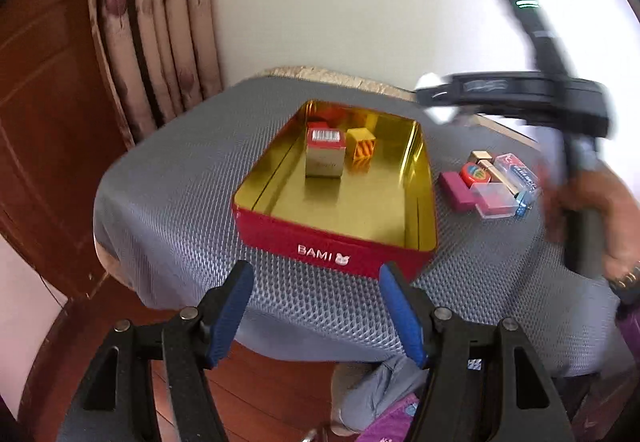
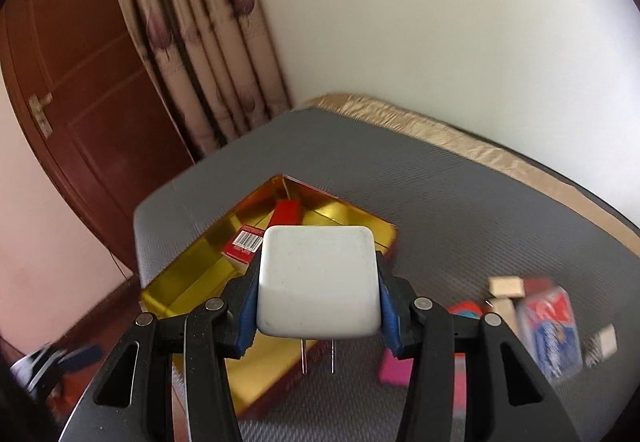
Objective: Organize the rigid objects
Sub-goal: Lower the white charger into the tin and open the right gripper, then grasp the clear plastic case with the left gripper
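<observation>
Right gripper (image 2: 318, 308): its blue-padded jaws are clamped on the two sides of a white, rounded square plastic plug adapter (image 2: 318, 282).
Adapter position: it sits squarely between the jaws, broad white face toward the camera, two metal prongs pointing down, held in the air above the near right edge of the tin.
Left gripper (image 1: 316, 316): jaws spread wide apart, holding nothing, poised just in front of the tin's near wall.
Tin: a red rectangular metal box with a gold interior (image 1: 348, 202), resting on a table under a grey textured cover (image 1: 168, 202).
Inside the tin: a tall red-topped carton with a barcode (image 1: 326, 154) beside a small yellow striped box (image 1: 361, 148), both toward the far end.
Right of the tin: a cluster on the table including a magenta block (image 1: 456, 190), a round red item (image 1: 476, 174) and a clear plastic case (image 1: 496, 202).
</observation>
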### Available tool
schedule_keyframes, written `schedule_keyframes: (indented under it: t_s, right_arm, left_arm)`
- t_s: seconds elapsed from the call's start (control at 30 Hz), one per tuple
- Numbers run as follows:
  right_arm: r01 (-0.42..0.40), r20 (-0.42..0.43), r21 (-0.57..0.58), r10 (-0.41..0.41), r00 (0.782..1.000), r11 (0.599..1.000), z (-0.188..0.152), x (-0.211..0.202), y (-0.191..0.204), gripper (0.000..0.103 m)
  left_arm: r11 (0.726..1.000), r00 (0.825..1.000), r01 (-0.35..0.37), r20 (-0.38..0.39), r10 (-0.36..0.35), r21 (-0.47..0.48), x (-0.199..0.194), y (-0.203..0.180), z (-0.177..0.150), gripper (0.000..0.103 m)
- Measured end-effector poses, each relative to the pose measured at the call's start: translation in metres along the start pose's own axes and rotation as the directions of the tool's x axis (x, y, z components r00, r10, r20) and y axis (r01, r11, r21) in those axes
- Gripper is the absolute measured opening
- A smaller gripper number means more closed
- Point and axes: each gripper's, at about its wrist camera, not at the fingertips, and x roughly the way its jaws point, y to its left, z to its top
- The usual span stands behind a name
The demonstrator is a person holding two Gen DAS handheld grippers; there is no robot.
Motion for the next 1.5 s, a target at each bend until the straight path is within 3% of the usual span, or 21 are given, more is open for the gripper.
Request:
schedule_keyframes:
  t_s: [0.17,0.43,0.73,0.93,1.07,1.1,1.17,1.27,1.33,1.43,1.5]
  right_arm:
    - [0.039,-0.064,-0.03,-0.04,0.997,0.999,0.006,0.044,0.003,0.046]
    - [0.062,-0.111,-0.038,-0.066,0.992,0.997,0.006,0.077,-0.002,0.046]
    - [0.064,-0.135,-0.008,-0.064,0.989,0.998,0.001,0.095,-0.012,0.046]
    - [0.068,-0.053,0.022,-0.067,0.996,0.997,0.011,0.074,-0.013,0.048]
    - [0.044,0.086,0.136,-0.056,0.995,0.99,0.008,0.018,-0.029,0.05]
    - [0.041,0.122,0.173,-0.062,0.991,0.984,0.001,0.0,-0.036,0.051]
    - [0.05,0.162,0.226,-0.089,0.983,0.973,-0.015,-0.03,-0.048,0.064]
    - [0.165,0.14,0.259,-0.206,0.968,0.952,-0.064,-0.072,-0.075,0.068]
    - [0.287,0.077,0.244,-0.313,0.946,0.926,-0.105,-0.093,-0.092,0.068]
    - [0.491,-0.039,0.178,-0.492,0.87,0.853,-0.161,-0.11,-0.116,0.068]
    - [0.547,-0.085,0.182,-0.541,0.836,0.817,-0.184,-0.117,-0.131,0.068]
  left_arm:
    - [1.0,0.997,0.017,0.077,-0.015,-0.017,-0.011,0.004,-0.001,0.067]
    - [0.998,0.999,0.042,-0.013,-0.042,-0.046,0.003,0.014,0.0,0.067]
    - [0.998,0.999,0.036,-0.039,-0.038,-0.048,0.009,0.015,-0.001,0.067]
    - [0.998,0.999,0.024,-0.048,-0.026,-0.052,0.012,0.014,-0.002,0.067]
    - [0.999,0.999,0.014,-0.042,-0.016,-0.037,0.011,0.012,-0.003,0.067]
    - [0.999,0.999,0.018,-0.042,-0.019,-0.027,0.011,0.01,-0.004,0.067]
    - [0.999,0.999,0.032,-0.036,-0.032,-0.003,0.009,0.005,-0.005,0.067]
    - [0.996,0.996,0.078,-0.05,-0.076,0.052,0.006,-0.006,-0.006,0.067]
    - [0.985,0.992,0.122,-0.056,-0.116,0.119,0.004,-0.02,-0.01,0.067]
    - [0.963,0.984,0.177,-0.065,-0.167,0.203,-0.002,-0.04,-0.014,0.067]
    - [0.945,0.973,0.227,-0.091,-0.211,0.234,-0.004,-0.053,-0.015,0.067]
